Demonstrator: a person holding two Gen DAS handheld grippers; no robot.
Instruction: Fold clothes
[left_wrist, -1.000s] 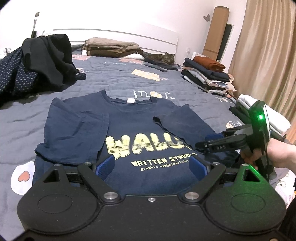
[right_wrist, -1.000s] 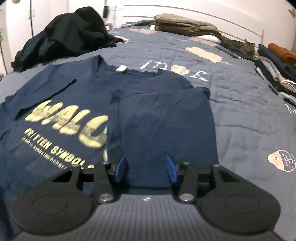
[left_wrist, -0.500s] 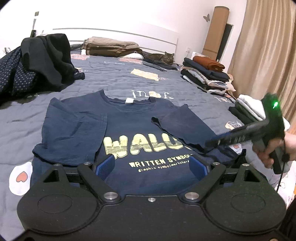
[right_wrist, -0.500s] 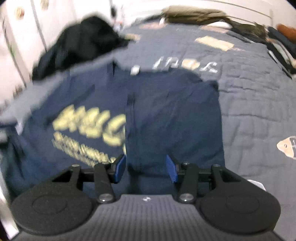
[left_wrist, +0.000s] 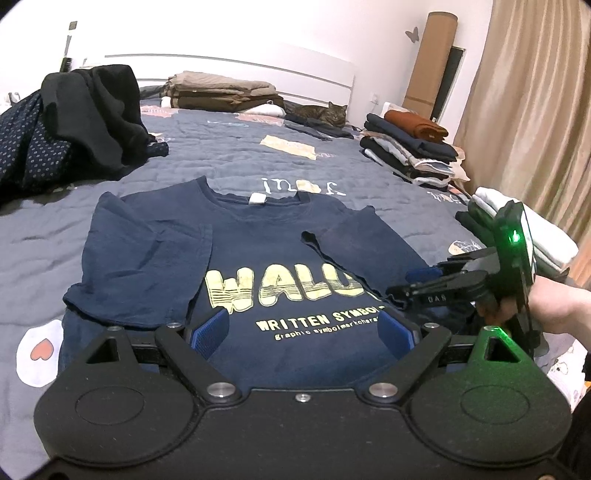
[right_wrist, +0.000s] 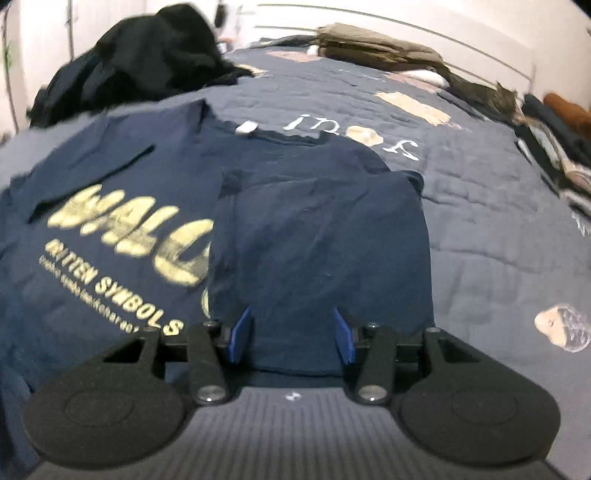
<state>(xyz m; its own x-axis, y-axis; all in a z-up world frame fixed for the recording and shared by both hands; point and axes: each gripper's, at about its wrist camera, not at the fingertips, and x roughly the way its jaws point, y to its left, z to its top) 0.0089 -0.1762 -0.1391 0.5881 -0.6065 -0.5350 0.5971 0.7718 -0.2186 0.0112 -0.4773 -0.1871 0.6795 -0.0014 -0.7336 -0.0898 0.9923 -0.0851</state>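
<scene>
A navy T-shirt (left_wrist: 280, 254) printed with yellow lettering lies face up on a grey-blue quilted bedspread (left_wrist: 229, 155), collar toward the headboard, both sleeves and side panels folded in over the chest. The left gripper (left_wrist: 301, 332) hovers low over the shirt's lower front, its blue-padded fingers (left_wrist: 207, 332) spread wide with nothing between them. The right gripper (right_wrist: 291, 334), held in a person's hand (left_wrist: 546, 306) at the shirt's right edge, sits just above the folded-in right panel (right_wrist: 321, 236); its blue pads (right_wrist: 240, 332) stand apart and grip no cloth, and a green light glows on its body. A heap of dark unfolded clothes (left_wrist: 74, 118) rests on the bed to the left of the shirt, well apart from it. Folded brown and beige garments (left_wrist: 221, 92) are stacked by the white headboard (left_wrist: 236, 68), and a tabby cat (left_wrist: 317, 112) lies beside them. Along the right side of the bed stands a pile of folded clothes (left_wrist: 410, 151) topped by a rust-coloured piece, with another folded stack (left_wrist: 517, 229), white on top, nearer the right gripper. Beige curtains (left_wrist: 535, 110) hang behind. The right wrist view is slightly blurred.
</scene>
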